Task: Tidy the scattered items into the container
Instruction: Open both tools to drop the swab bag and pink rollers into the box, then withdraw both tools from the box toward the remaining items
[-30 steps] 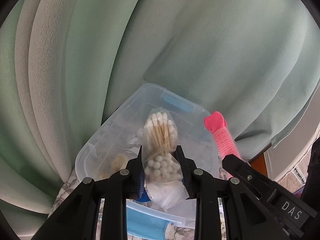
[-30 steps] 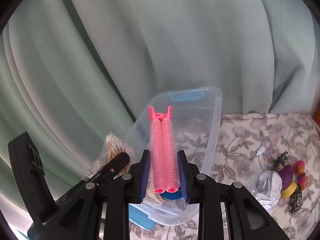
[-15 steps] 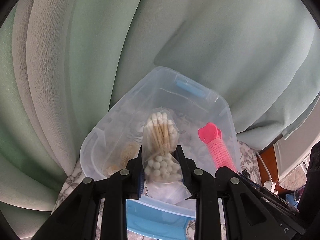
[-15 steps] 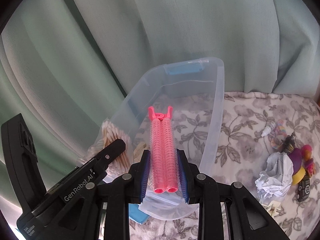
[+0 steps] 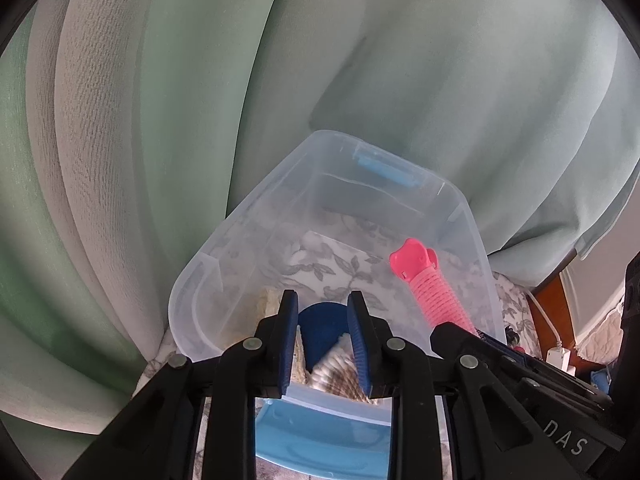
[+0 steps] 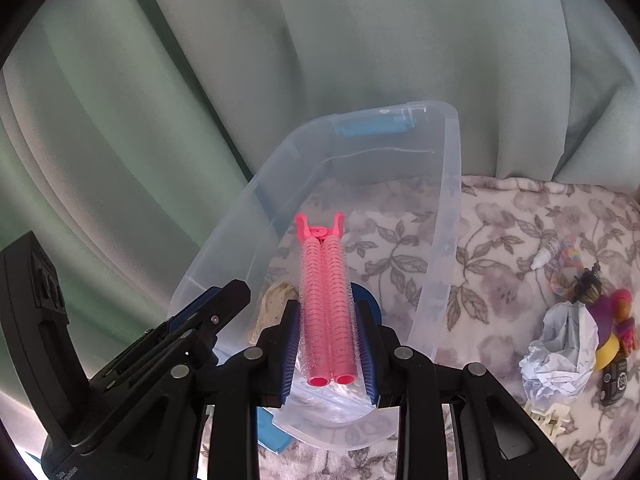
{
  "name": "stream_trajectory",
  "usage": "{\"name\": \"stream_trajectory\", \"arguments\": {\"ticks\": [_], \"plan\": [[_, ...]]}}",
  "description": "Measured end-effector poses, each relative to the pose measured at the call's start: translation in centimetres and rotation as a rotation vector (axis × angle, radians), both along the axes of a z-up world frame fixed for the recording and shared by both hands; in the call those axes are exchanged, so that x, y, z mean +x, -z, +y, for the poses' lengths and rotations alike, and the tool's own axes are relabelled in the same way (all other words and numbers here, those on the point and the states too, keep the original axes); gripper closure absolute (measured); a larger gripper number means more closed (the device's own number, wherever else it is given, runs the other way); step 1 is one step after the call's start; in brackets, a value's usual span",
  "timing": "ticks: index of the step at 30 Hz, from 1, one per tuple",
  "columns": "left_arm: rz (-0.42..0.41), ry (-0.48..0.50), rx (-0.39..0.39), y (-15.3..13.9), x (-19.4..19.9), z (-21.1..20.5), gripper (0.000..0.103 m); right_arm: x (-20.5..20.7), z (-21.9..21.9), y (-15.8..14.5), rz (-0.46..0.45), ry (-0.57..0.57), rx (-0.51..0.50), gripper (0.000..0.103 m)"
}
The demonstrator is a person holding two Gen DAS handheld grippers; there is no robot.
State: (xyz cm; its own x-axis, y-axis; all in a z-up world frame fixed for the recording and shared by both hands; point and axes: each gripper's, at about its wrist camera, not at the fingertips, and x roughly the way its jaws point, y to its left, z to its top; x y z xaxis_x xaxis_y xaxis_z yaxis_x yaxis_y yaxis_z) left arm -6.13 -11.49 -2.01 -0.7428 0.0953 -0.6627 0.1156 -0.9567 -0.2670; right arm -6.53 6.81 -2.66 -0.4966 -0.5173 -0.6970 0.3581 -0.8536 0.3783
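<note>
The clear plastic container [image 5: 248,220] [image 6: 448,200] stands on a floral blanket. My left gripper [image 5: 323,296] hangs over its near end, open with a narrow gap and nothing between its pads. The bag of cotton swabs [image 5: 334,368] lies below it inside the box, partly over a blue disc [image 5: 320,328]. My right gripper [image 6: 327,306] is shut on a pink hair roller [image 6: 326,300] [image 5: 432,292] that points into the box. A beige lump [image 6: 276,304] lies on the box floor. In the right wrist view the left gripper [image 6: 236,292] shows at the left.
Loose things lie on the blanket at the right: crumpled paper [image 6: 560,352], a purple and yellow toy [image 6: 608,320], a dropper bottle [image 6: 546,252], a rainbow band [image 6: 564,264], a cream claw clip [image 6: 548,420]. A green curtain [image 6: 360,40] hangs close behind the box. A blue lid [image 5: 312,436] lies under its near end.
Both grippers have sunk toward the box. The bag of cotton swabs has left the left jaws and now lies inside. The right gripper still holds the roller.
</note>
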Motion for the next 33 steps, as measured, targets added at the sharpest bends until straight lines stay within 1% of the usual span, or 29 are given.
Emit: {"name": "stream_trajectory", "arguments": {"ticks": [6, 7, 9, 12, 16, 20, 22, 23, 25, 28, 33], "plan": [[-0.002, 0.001, 0.002, 0.0, 0.2, 0.0, 0.076, 0.0, -0.1, -0.1, -0.005, -0.011, 0.002, 0.071], [-0.004, -0.001, 0.000, 0.0, 0.2, 0.0, 0.076, 0.0, 0.0, -0.2, -0.007, -0.013, -0.001, 0.069], [-0.006, -0.004, 0.004, 0.0, 0.4, -0.2, 0.076, 0.0, 0.2, -0.2, -0.011, -0.014, -0.012, 0.068], [-0.009, 0.003, -0.009, 0.0, 0.5, -0.1, 0.076, 0.2, 0.4, -0.5, -0.006, -0.015, -0.016, 0.067], [-0.021, -0.003, 0.011, 0.2, 0.5, -0.4, 0.076, 0.7, 0.9, -1.3, 0.022, -0.019, -0.032, 0.059], [-0.024, 0.005, -0.007, 0.2, 0.6, -0.2, 0.076, 1.4, 2.2, -2.5, 0.064, -0.003, -0.049, 0.053], [-0.024, 0.006, -0.022, 0.0, 0.7, 0.1, 0.073, 1.7, 3.2, -2.9, 0.078, 0.017, -0.063, 0.049], [-0.024, 0.007, -0.030, 0.0, 0.8, 0.3, 0.072, 1.9, 3.8, -3.1, 0.082, 0.028, -0.070, 0.048], [-0.024, 0.014, -0.040, -0.1, 0.8, 0.7, 0.063, 2.2, 4.9, -3.3, 0.088, 0.053, -0.079, 0.046], [-0.024, 0.024, -0.063, -0.3, 1.0, 1.4, 0.054, 2.8, 6.6, -3.4, 0.092, 0.080, -0.085, 0.045], [-0.032, 0.037, -0.104, -0.6, 1.2, 2.4, 0.046, 3.4, 9.8, -2.9, 0.077, 0.140, -0.106, 0.043]]}}
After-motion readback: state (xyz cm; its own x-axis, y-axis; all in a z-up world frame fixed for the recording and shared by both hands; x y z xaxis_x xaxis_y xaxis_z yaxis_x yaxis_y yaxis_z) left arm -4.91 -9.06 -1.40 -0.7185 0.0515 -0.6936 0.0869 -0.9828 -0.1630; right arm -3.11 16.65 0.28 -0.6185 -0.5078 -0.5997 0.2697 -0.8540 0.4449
